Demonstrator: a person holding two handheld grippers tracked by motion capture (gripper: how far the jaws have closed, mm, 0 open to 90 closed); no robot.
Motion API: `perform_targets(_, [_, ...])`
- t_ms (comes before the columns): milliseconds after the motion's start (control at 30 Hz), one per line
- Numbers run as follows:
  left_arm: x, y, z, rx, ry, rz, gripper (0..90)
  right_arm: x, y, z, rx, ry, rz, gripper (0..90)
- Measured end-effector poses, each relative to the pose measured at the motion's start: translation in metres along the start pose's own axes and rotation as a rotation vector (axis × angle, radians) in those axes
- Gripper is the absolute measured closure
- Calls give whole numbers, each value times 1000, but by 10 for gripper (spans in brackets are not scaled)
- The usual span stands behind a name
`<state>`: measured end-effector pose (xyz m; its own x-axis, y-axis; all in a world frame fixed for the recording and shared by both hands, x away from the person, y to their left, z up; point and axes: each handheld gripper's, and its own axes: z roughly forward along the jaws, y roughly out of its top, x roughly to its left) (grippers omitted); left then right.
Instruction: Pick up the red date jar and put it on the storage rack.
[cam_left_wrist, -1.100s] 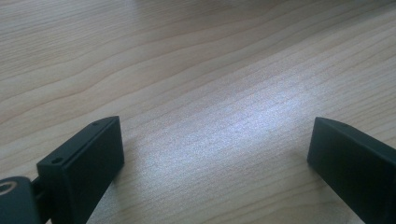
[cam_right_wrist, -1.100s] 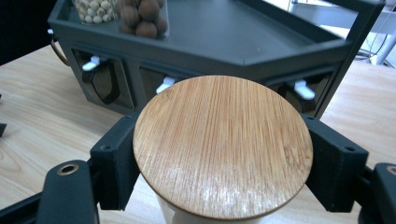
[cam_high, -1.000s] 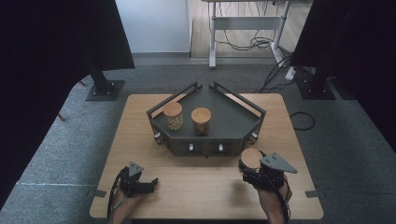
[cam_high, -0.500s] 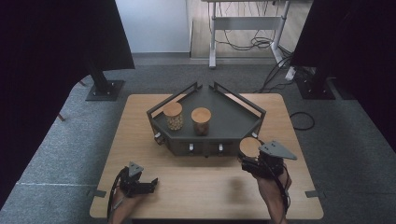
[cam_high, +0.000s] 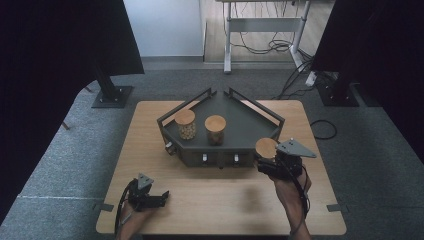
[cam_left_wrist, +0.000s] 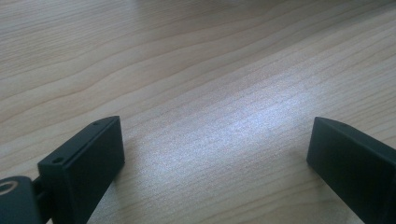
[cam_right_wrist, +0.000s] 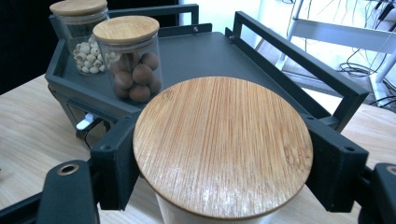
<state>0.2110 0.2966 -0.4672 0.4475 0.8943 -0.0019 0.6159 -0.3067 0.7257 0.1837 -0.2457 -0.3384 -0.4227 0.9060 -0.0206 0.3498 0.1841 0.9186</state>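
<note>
Grey carpet surrounds our wooden surface, with black curtains at both sides and a white desk frame with loose cables behind it. On the far half of the surface stands a dark grey tray with low rails and a pointed back; in the right tool's view its rail runs off to the right.

Two glass jars with wooden lids stand inside the tray, close together at its left. We see pale round pieces in the left jar and brown balls in the jar beside it; the right tool's view shows them too, the brown-ball jar in front of the pale one.

Our right tool hangs just off the tray's front right corner, above the surface. Its jaws pinch a third jar just under the lid, one jaw on either side. From the tool's own camera the round wooden lid sits between the two black jaws, with a strip of glass below it.

Our left tool lies low near the front left edge of the surface, well apart from the tray. Its jaws are spread wide with bare wood between them.
</note>
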Motion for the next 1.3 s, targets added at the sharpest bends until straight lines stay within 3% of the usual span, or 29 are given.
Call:
perform_targets(933, [0, -1, 0, -1, 0, 1, 38, -3, 27, 30, -11, -9, -7, 228])
perform_targets(1300, [0, -1, 0, -1, 0, 1, 37, -3, 30, 42, -10, -30, -10, 228])
